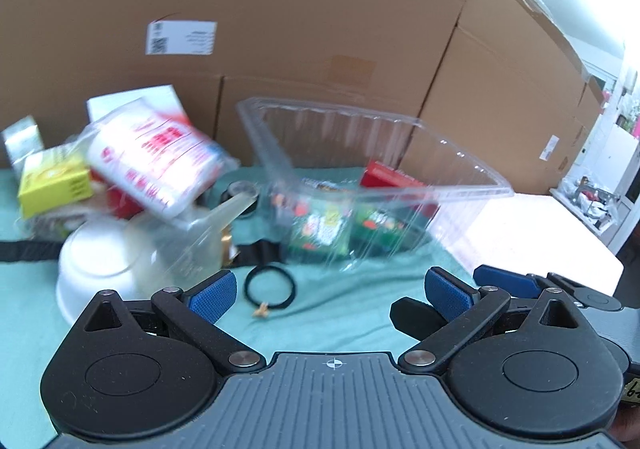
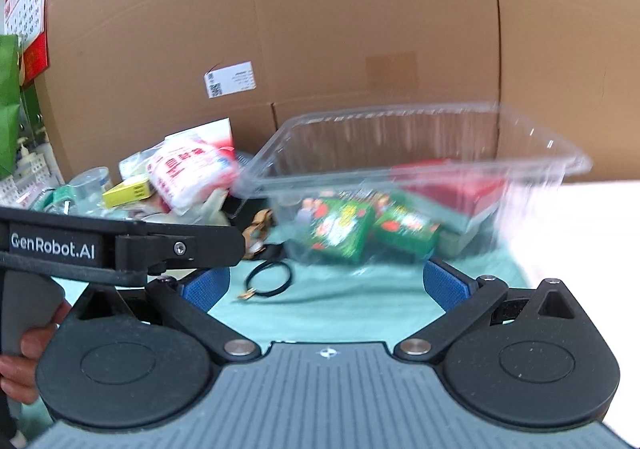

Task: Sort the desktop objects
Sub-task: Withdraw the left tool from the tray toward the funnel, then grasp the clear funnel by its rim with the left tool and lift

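Both the left claw and right claw gape wide, holding nothing. Just beyond lies a black hair tie on the green-covered worktop; further back, a clear plastic tub holds green packets

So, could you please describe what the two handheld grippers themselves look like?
Both match: the left gripper and right gripper have black linkage arms with silver pivot pins, round black discs, a ribbed grey body bearing a crosshair mark, and textured blue pads on the jaws. White "GenRobot.AI" lettering marks the left one's black side.
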